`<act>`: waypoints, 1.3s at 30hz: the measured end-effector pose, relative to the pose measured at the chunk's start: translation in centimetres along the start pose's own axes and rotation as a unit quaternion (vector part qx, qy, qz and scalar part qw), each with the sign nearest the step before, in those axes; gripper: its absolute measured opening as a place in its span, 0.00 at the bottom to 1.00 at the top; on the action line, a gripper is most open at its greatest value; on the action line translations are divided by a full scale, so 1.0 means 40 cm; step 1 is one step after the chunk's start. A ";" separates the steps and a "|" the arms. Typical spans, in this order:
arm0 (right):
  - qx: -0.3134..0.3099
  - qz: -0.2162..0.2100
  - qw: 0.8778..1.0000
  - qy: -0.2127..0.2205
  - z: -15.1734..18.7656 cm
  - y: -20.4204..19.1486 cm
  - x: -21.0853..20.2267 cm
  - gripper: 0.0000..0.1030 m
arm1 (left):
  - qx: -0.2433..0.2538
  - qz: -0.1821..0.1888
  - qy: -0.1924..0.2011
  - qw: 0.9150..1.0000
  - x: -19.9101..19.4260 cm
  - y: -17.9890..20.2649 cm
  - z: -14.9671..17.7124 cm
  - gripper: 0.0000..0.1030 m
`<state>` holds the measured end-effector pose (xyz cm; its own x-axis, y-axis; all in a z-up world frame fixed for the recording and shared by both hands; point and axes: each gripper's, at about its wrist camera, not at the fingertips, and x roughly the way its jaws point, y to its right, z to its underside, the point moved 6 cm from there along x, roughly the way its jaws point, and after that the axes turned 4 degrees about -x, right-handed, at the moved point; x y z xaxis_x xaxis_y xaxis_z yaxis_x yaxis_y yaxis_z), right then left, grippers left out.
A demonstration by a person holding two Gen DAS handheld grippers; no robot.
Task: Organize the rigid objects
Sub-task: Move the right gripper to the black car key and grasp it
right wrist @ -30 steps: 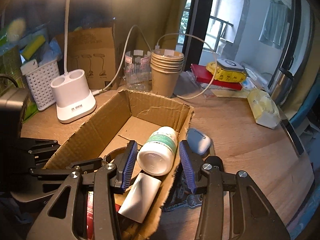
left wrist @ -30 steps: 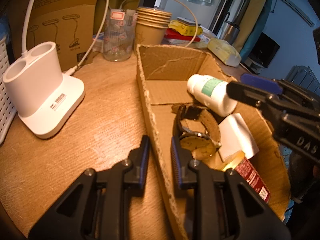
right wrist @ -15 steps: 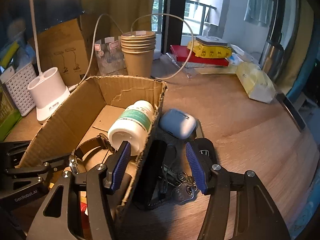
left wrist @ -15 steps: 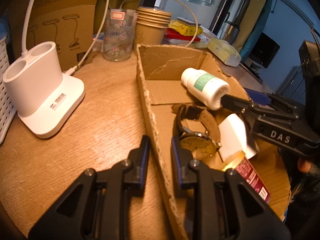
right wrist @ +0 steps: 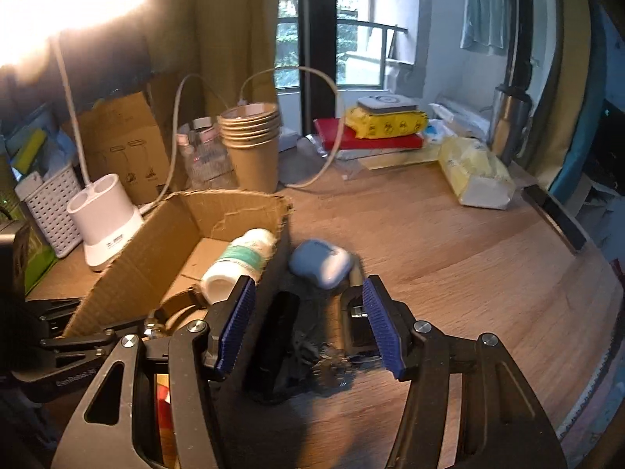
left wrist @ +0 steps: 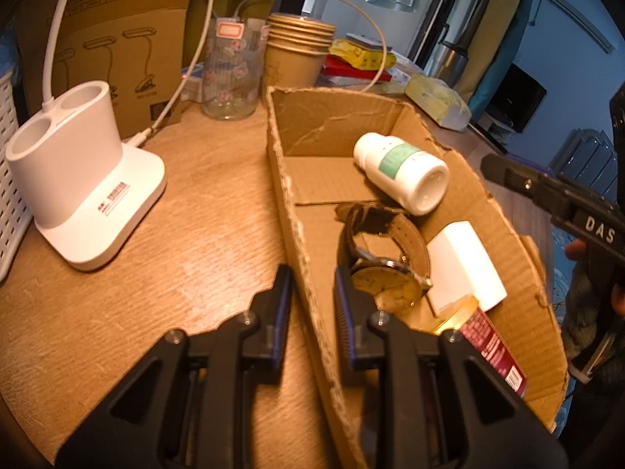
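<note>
Wooden tabletop (right wrist: 449,258) carries a cardboard box (left wrist: 461,179) where the white pill bottle (left wrist: 402,170) lies beside a watch (left wrist: 386,269). Clamped on the box's near wall, the left gripper (left wrist: 310,305) sits narrow. Right gripper (right wrist: 306,324) has just opened and stands wide and empty over what look like dark keys (right wrist: 308,355), near a blue case (right wrist: 320,262).

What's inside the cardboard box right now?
Inside the cardboard box: a white pill bottle on its side, a wristwatch, a white block and a red-labelled container, partly hidden by the left gripper clamping the box wall.
</note>
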<state>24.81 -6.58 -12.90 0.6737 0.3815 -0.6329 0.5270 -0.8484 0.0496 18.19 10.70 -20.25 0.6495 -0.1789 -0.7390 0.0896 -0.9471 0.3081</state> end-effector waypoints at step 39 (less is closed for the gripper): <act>0.019 0.013 0.996 -0.081 0.095 0.101 0.176 0.41 | 0.000 0.000 0.000 1.000 0.000 -0.001 -0.001 0.23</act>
<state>29.73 -8.72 -20.11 0.5923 0.2984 -0.7484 0.4888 -0.8715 0.0395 18.21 10.74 -20.26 0.6494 -0.1797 -0.7389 0.0895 -0.9469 0.3089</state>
